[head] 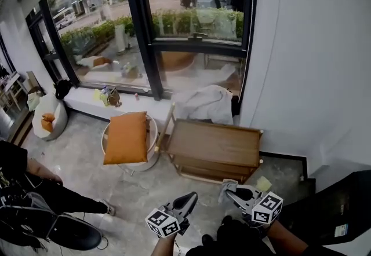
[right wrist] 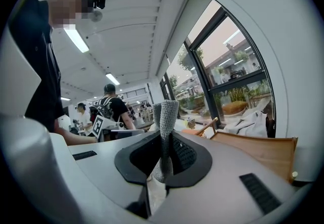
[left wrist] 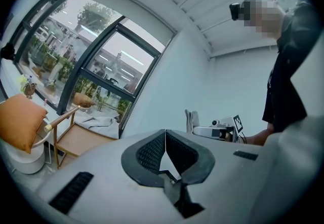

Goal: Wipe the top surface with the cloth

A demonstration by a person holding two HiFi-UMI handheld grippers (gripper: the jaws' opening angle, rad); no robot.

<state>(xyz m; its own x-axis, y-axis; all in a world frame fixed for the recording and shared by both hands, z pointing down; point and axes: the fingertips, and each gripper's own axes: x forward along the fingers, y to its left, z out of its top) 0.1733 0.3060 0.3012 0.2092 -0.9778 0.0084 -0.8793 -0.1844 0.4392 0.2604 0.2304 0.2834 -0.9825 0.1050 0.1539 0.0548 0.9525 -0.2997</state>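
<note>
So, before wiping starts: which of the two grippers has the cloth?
The right gripper: its jaws are shut on the grey cloth, which sticks up between them. The left gripper has its jaws together, nothing between them.

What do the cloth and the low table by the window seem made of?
Cloth: grey knitted-looking fabric, matte; a fine bumpy weave shows where the right tongs grip it.
Table: likely wood, light brown and smooth; flat board top on a matching slim frame.
</note>
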